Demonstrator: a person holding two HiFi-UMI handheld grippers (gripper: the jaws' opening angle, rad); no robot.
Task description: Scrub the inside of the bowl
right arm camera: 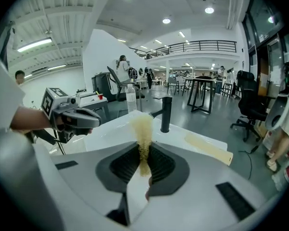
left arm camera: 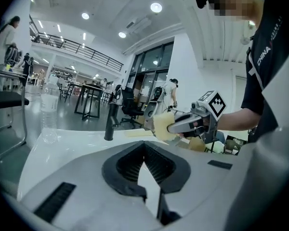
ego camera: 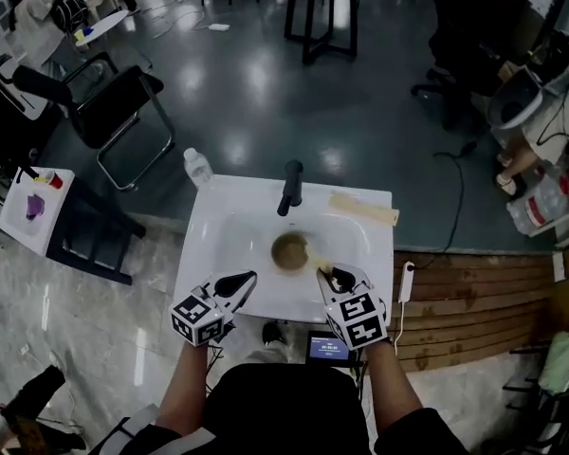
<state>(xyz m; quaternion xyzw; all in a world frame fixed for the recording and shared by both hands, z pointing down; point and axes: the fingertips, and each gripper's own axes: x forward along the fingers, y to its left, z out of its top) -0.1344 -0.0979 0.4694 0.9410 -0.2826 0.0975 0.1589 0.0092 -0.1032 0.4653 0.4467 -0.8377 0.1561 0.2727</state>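
- The right gripper (right arm camera: 143,152) has its jaws pinched on a yellow sponge (right arm camera: 143,123). The sponge stands edge-on out of the tips, with most of its length free in front of them.
- The left gripper (left arm camera: 144,161) has its jaws pressed together with nothing between them. In the head view it hangs over the near left rim of the sink (ego camera: 218,197), well short of the bowl.
- The bowl (ego camera: 289,251) sits upright in the middle of the basin, brownish inside, just in front of the black faucet (ego camera: 290,188). The sponge's free end lies just beside its near right rim; I cannot tell whether they touch.
- The step in hand looks like getting the sponge into the bowl. The right gripper should tip further down so the broad face of the sponge, not its thin edge, meets the inner wall. It can then sweep round the wall and across the bottom.
- The bowl stands loose on smooth porcelain and will likely slide or spin under pressure. The left gripper would need to part its jaws and take the near left rim to steady it.
- Strokes are best kept low and short, since the faucet stands close behind the bowl.
- The water bottle (ego camera: 197,167) at the back left corner and the yellowish strip (ego camera: 363,209) on the back right rim are well apart from the work.
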